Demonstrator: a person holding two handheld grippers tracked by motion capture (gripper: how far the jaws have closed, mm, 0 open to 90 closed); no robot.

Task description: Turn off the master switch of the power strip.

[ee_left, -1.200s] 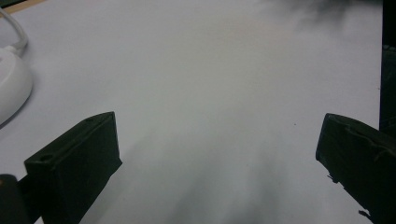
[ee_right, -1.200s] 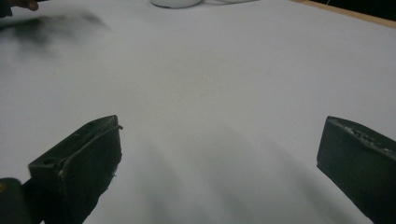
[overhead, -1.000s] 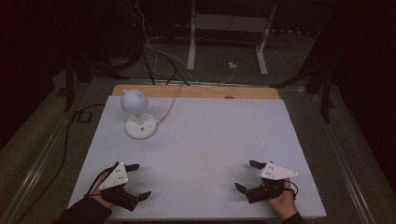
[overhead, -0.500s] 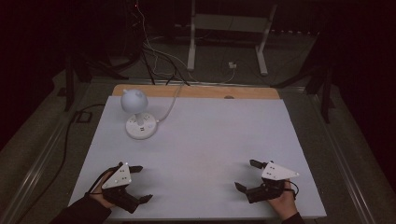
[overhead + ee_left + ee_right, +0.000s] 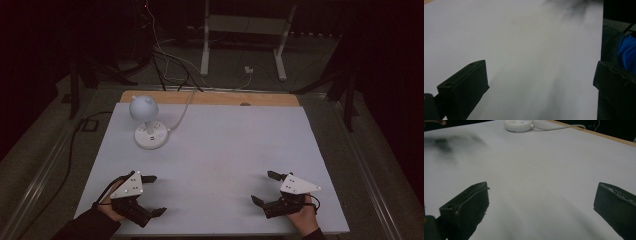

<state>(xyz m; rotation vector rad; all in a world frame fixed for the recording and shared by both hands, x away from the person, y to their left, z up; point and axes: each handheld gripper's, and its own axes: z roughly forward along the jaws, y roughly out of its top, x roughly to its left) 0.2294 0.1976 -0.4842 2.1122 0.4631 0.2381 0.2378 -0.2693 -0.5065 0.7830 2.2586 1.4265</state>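
Lamp (image 5: 148, 126): stood upright at the counter's (image 5: 225, 150) far-left corner, cord trailing off the back edge. Lay at roughly 12 o'clock from the left gripper (image 5: 150, 195), 10 o'clock from the right gripper (image 5: 263, 188); left nearer. Both grippers' fingers spread, holding nothing, near the front edge. Bare counter between allowed free approach.

The high view is looking forward and down from above the person's side, taking in the whole white rectangular table (image 5: 215, 150) from afar. Each gripper view is riding low and close over that surface, looking along its own black jaws. The right gripper view is sharing the round white plastic lamp base (image 5: 518, 125) with the high view (image 5: 150, 138).
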